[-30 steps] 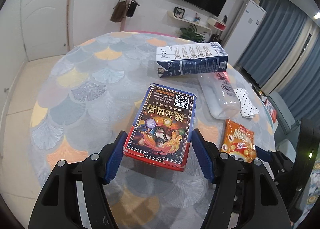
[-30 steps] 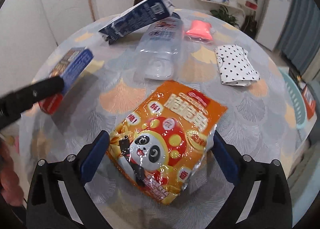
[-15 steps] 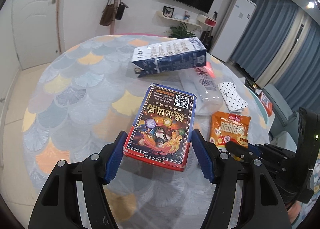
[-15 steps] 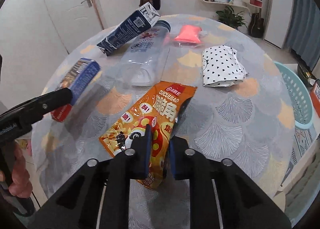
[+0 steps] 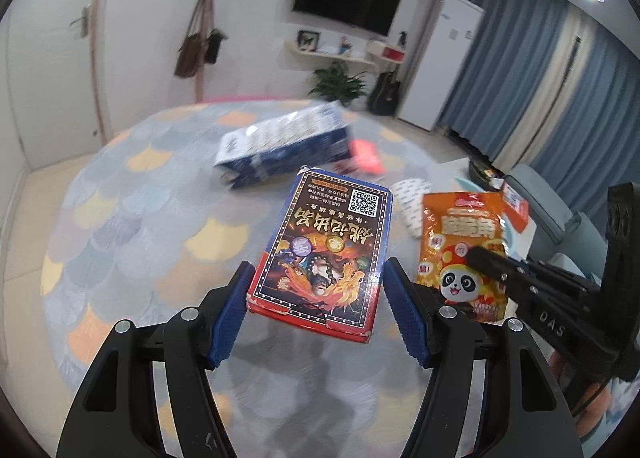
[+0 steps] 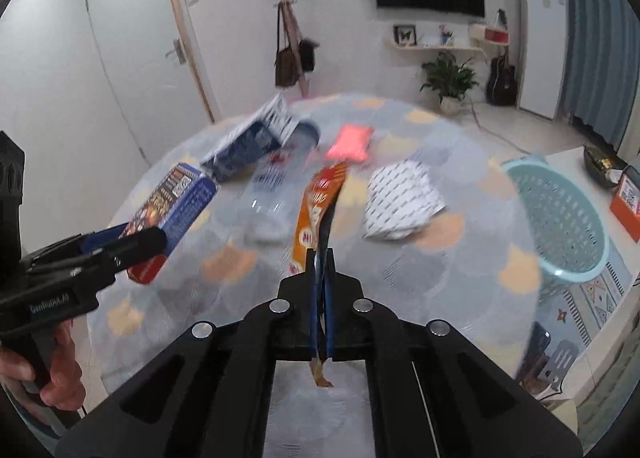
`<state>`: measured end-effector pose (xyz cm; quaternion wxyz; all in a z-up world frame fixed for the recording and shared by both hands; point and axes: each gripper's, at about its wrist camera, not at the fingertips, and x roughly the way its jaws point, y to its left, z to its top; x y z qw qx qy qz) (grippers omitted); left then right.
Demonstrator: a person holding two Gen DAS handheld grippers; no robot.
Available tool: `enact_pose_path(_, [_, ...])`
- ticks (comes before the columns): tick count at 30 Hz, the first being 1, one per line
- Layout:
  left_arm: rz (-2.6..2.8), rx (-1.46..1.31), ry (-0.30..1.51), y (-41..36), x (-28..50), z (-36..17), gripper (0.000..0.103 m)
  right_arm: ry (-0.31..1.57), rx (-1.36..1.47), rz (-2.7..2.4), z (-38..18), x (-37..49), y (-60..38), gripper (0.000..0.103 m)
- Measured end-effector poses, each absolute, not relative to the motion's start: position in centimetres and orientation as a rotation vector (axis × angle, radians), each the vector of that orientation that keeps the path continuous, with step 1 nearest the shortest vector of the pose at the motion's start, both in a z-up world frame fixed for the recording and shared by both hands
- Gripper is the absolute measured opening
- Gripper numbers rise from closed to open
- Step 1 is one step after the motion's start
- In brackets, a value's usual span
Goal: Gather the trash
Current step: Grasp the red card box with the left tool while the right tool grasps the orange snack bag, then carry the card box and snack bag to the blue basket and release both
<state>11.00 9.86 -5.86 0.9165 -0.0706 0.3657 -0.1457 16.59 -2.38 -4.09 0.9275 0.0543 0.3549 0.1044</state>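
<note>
Two pieces of trash are in your grip, both lifted clear of the round table. Your right gripper has its jaws pinched tight on the orange snack bag, which stands edge-on and sticks out ahead of the fingers. Your left gripper holds the red and blue card box across its width, blue pads pressed to its two long sides, jaws about half spread. On the scallop-patterned cloth beyond lie a blue and white carton, a clear plastic bottle just beside it, a pink packet and a spotted white pouch. Off the table's right edge stands a pale teal basket. Your bare hand grips the left tool's handle.
</note>
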Motion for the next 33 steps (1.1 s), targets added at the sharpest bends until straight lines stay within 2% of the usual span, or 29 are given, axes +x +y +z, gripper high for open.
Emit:
enact_pose_path(22, [-0.534, -0.004, 0.638, -6.8, 17.3, 1.2, 0.064, 0.516, 0.219, -0.058, 2.4, 18.6, -18.0, 0.001])
enact_pose_path(33, [-0.612, 0.037, 0.619, -15.6, 21.3, 2.8, 0.064, 0.572, 0.353, -0.153, -0.9, 23.6, -28.2, 0.001])
